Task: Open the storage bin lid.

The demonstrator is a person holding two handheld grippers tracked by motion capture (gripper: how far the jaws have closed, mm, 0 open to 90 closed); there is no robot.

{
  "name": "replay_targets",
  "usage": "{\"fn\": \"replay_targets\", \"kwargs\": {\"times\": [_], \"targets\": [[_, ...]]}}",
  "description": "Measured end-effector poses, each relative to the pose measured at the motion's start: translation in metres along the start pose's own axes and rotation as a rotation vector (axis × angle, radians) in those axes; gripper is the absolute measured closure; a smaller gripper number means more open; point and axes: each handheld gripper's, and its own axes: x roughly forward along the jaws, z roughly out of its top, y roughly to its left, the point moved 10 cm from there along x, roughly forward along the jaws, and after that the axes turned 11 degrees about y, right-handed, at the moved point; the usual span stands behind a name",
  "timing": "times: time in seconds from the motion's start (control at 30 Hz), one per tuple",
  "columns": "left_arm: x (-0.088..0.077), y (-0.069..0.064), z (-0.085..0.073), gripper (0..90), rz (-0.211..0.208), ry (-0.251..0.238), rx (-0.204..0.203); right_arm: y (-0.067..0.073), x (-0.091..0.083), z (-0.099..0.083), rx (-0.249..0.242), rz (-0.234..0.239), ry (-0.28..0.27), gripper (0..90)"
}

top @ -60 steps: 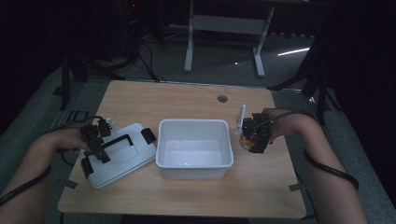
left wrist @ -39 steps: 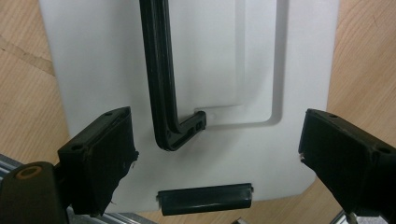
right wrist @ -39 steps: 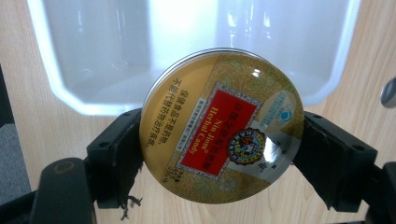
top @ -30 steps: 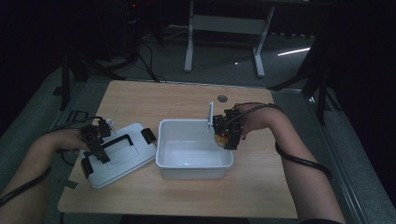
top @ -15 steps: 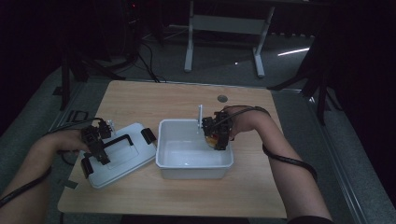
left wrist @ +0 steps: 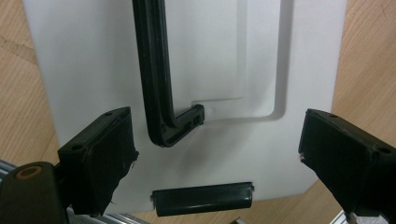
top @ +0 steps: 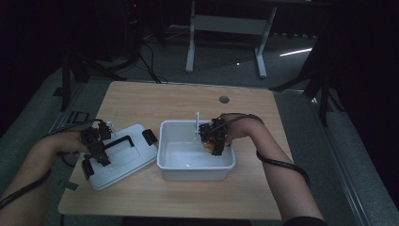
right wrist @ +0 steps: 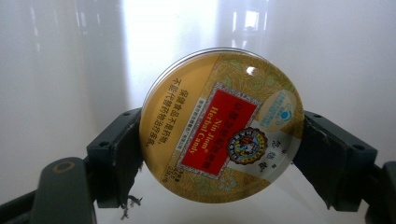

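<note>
A round gold candy tin (right wrist: 222, 126) with a red label sits clamped between the two black jaws of my right gripper (right wrist: 219, 154). In the high view that gripper (top: 214, 141) hangs inside the white plastic bin (top: 164, 160), and the tin (top: 208, 143) is a small yellow spot at its tip. The bin's white lid (top: 131, 165), with a black handle (left wrist: 154, 84) and black latches, lies flat on the table to the left. My left gripper (left wrist: 215, 158) hovers just over the lid (left wrist: 261, 56), jaws spread wide with nothing between them; it is also in the high view (top: 96, 146).
The wooden table (top: 188, 197) has a round cable hole (top: 224, 99) near its far edge. A black latch (left wrist: 203, 199) marks the lid's near end. Beyond the table stand a grey floor and metal desk legs (top: 190, 42).
My right gripper has carried the tin from the table right of the bin leftward over the rim and down into the bin. The left gripper has stayed over the lid.
</note>
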Motion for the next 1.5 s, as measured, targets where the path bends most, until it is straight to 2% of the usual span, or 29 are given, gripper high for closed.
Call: {"fn": "replay_targets", "kwargs": {"times": [0.23,0.4,0.6,0.67,0.9,1.0,1.17,1.2,1.33,1.5], "targets": [[0.002,0.000,0.000,10.0,-0.003,0.007,0.003,0.002,0.018,-0.001,0.006,0.024,0.023,20.5],[0.002,-0.001,0.000,10.1,-0.011,0.005,0.002,0.002,0.023,0.000,0.017,0.033,0.029,20.5],[0.002,-0.001,0.002,10.0,-0.011,0.005,0.005,0.000,0.033,0.004,0.008,0.020,0.048,20.5],[0.003,-0.001,0.003,10.0,-0.011,0.011,0.009,0.000,0.039,0.004,0.032,0.038,0.063,20.5],[0.005,-0.001,0.003,10.1,-0.013,0.014,0.009,-0.002,0.048,0.007,0.042,0.046,0.077,20.5],[0.006,-0.002,0.002,10.0,-0.015,0.017,0.008,-0.001,0.054,0.007,0.041,0.054,0.100,20.4],[0.008,-0.002,0.002,10.0,-0.019,0.021,0.008,-0.001,0.054,0.007,0.046,0.060,0.103,20.3],[0.009,-0.002,0.002,10.0,-0.023,0.023,0.009,0.000,0.054,0.007,0.053,0.076,0.113,20.1],[0.009,-0.003,0.002,10.0,-0.025,0.025,0.010,0.001,0.054,0.006,0.048,0.088,0.124,19.9],[0.009,-0.003,0.002,10.0,-0.024,0.023,0.010,0.002,0.052,0.007,0.048,0.101,0.111,17.2]]}}
